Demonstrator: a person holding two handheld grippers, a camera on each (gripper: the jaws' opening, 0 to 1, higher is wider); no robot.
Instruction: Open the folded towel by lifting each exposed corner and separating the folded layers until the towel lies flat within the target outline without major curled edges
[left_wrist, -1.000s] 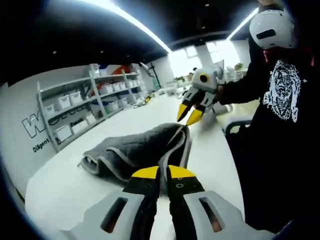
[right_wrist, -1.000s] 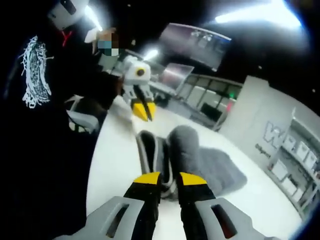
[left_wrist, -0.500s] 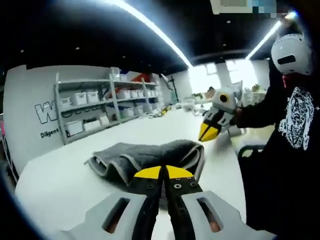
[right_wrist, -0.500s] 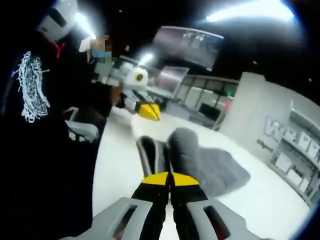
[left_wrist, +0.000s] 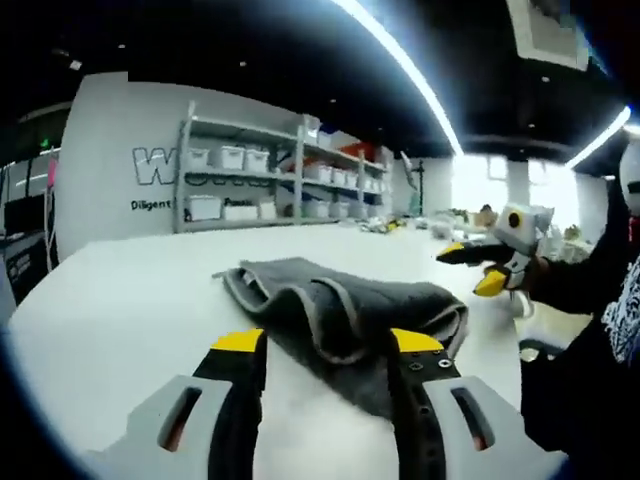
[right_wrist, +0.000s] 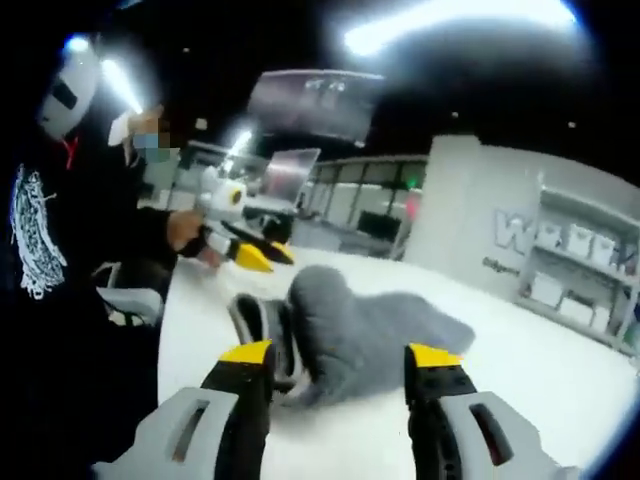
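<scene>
A grey towel (left_wrist: 340, 305) lies folded and bunched in ridges on the white table (left_wrist: 120, 290). My left gripper (left_wrist: 328, 342) is open wide, and the towel's near end lies between its jaws, not clamped. In the right gripper view the towel (right_wrist: 360, 325) rises in a hump just beyond my right gripper (right_wrist: 340, 354), also open wide with nothing clamped. The right gripper (left_wrist: 472, 266) hangs open past the towel's far end in the left gripper view. The left gripper (right_wrist: 265, 256) appears at the opposite end in the right gripper view, held in a hand.
Shelves with white bins (left_wrist: 250, 185) stand along a lettered wall behind the table. A person in a black printed top (right_wrist: 40, 240) stands at the table's edge, beside a chair (right_wrist: 125, 300). Bare tabletop (right_wrist: 540, 370) spreads around the towel.
Both grippers were shut half a second ago and now stand open wide. Both cameras have swung, so the towel sits lower and closer between the jaws.
</scene>
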